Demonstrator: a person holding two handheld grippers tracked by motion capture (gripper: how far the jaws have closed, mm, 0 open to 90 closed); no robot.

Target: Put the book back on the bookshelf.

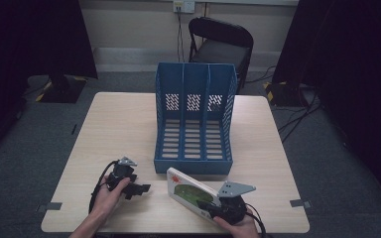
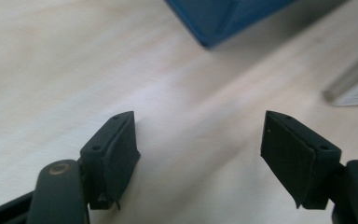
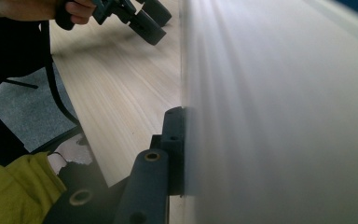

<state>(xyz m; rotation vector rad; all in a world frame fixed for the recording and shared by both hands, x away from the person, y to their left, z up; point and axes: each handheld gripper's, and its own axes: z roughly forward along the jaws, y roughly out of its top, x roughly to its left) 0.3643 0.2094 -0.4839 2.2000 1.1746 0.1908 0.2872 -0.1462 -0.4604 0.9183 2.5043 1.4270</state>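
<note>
Gripping a book by its near end, the right gripper is clenched on it, tilting it on the table just in front of the blue file rack. Left gripper rests well apart at the table's left, jaws spread with nothing between them; the book's cover looks green, though it is dim.

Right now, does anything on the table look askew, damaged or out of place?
Nothing looks damaged or spilled. The book is tipped up on edge at an angle, but the right gripper is clamped on it. The blue file rack stands upright, its slots empty.
</note>
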